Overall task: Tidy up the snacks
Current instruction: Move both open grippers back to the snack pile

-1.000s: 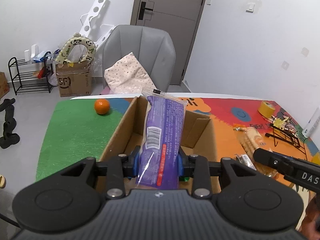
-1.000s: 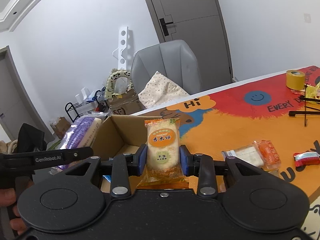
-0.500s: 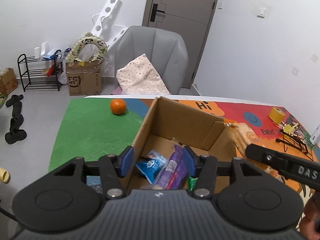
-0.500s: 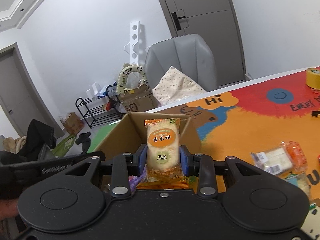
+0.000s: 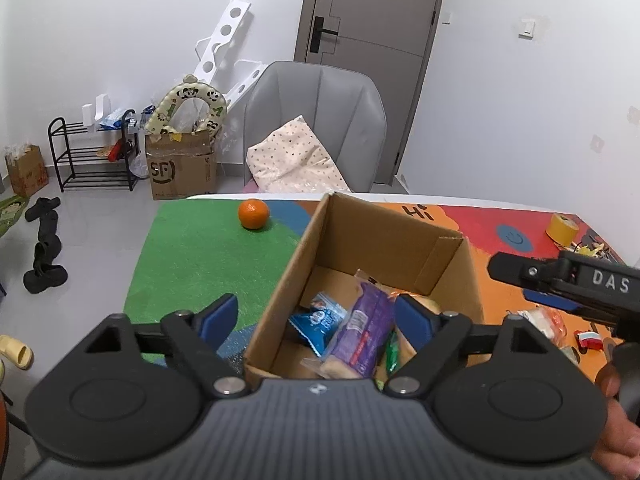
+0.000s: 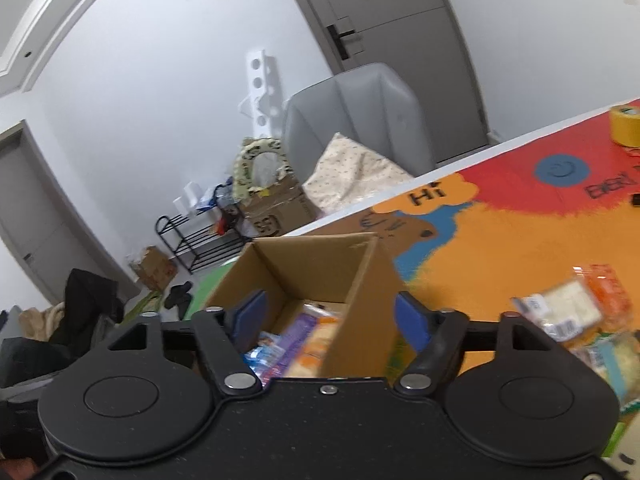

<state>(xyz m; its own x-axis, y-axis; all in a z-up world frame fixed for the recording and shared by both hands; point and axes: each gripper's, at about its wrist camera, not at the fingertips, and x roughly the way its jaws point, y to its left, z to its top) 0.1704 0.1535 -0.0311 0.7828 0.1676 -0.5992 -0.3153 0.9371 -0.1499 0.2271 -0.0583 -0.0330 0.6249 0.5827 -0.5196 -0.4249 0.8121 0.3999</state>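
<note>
An open cardboard box [image 5: 384, 236] stands on the table and holds a purple snack packet [image 5: 362, 326], a blue packet [image 5: 320, 320] and a green one. My left gripper [image 5: 316, 320] is open and empty above the box's near edge. My right gripper [image 6: 328, 316] is open and empty over the box [image 6: 320, 260]; an orange rice-cracker packet [image 6: 316, 354] lies inside beside the purple packet [image 6: 294, 338]. The right gripper's body also shows in the left wrist view [image 5: 560, 280].
Loose snack packets [image 6: 576, 308] lie on the colourful mat right of the box. An orange [image 5: 253, 214] sits on the green mat [image 5: 200, 256]. A yellow tape roll [image 5: 562, 228] is far right. A grey chair [image 5: 316, 120] stands behind the table.
My left gripper let the purple packet drop into the box and opened wide. My right gripper moved over the box, opened and released the rice-cracker packet into it.
</note>
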